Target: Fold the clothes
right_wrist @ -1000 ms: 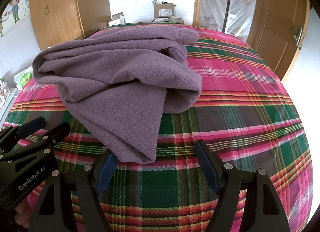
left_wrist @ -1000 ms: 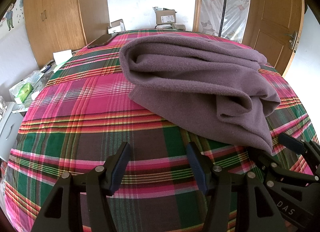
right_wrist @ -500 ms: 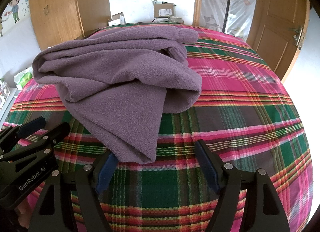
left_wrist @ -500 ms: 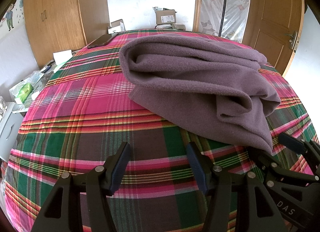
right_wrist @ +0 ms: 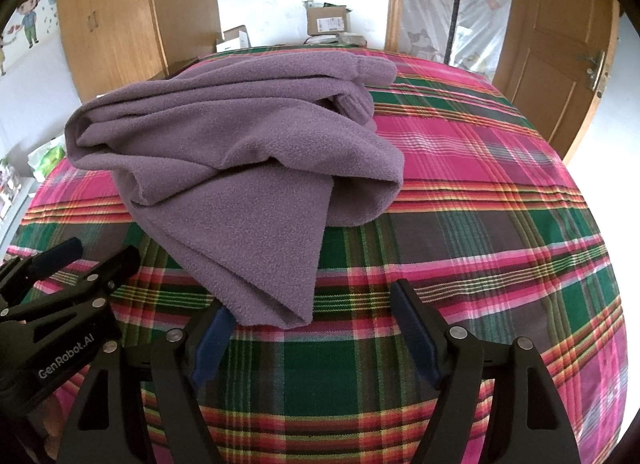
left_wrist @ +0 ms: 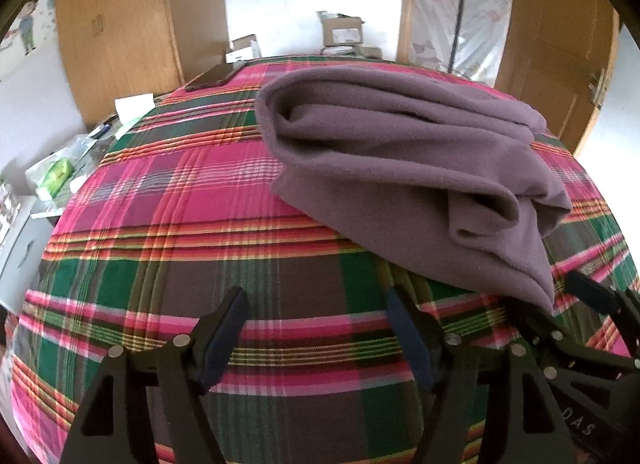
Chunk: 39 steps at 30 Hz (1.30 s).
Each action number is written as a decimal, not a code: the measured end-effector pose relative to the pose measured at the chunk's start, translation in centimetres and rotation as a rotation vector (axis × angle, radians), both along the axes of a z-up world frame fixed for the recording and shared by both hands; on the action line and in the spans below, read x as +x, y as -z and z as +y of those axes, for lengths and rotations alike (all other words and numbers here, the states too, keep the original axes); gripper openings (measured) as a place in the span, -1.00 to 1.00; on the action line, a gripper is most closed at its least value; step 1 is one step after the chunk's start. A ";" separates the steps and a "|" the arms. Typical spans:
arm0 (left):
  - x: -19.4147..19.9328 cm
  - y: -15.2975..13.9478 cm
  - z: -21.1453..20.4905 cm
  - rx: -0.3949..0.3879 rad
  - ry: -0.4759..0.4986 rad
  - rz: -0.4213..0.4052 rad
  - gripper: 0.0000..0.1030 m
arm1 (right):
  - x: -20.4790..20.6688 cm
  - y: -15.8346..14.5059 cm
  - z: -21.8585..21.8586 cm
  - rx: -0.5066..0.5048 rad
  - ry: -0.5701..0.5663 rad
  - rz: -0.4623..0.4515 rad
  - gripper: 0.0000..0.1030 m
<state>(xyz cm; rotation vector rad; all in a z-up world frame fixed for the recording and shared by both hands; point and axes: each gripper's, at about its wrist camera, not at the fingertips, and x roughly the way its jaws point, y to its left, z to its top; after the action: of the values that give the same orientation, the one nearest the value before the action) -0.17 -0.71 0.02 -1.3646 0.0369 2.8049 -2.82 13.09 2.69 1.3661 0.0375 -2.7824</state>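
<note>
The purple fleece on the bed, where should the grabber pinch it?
Probably the pointed corner of the purple fleece nearest the right gripper. It lies thin and flat on the plaid cover, so come in low from the front edge; the jaws are open.

From my right wrist camera, the right gripper (right_wrist: 316, 328) hangs over the plaid bedspread (right_wrist: 480, 232), jaws spread wide and empty. The purple fleece garment (right_wrist: 240, 168) lies bunched, its near corner beside my left finger. The left gripper (right_wrist: 86, 260) sits at lower left, jaws apart.
</note>
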 end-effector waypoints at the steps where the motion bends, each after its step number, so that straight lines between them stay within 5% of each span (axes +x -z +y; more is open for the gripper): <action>1: -0.1 -0.1 0.0 0.001 0.018 -0.015 0.29 | 0.1 0.0 0.1 -0.008 -0.013 0.001 0.51; 3: -0.1 -0.7 -0.5 0.010 0.038 -0.043 0.01 | 0.4 -0.1 0.3 -0.029 -0.052 0.005 0.50; 11: 0.9 -6.9 -0.3 -0.040 0.184 0.068 0.01 | 1.9 -2.9 1.4 -0.058 -0.174 0.084 0.18; 17: -0.8 -10.8 2.4 -0.158 0.316 0.126 0.01 | 2.3 -8.0 3.1 -0.143 -0.263 0.162 0.18; 26: -5.5 -12.5 8.8 -0.270 0.529 0.155 0.01 | 0.3 -17.5 8.5 -0.149 -0.187 0.356 0.18; 30: -7.1 -10.3 10.9 -0.238 0.585 0.086 0.01 | -2.0 -15.1 9.6 -0.208 -0.167 0.261 0.18; 35: -8.0 -8.4 13.0 -0.341 0.620 0.105 0.01 | -4.3 -10.5 9.7 -0.249 -0.126 0.159 0.18; 39: -9.2 -7.5 14.0 -0.333 0.642 0.074 0.01 | -5.5 -8.4 9.3 -0.293 -0.115 0.116 0.18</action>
<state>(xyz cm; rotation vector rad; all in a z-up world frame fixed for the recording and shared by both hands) -9.37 13.31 7.51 -1.0346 0.8163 2.3516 -8.35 22.40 11.11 1.0980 -0.2679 -2.6386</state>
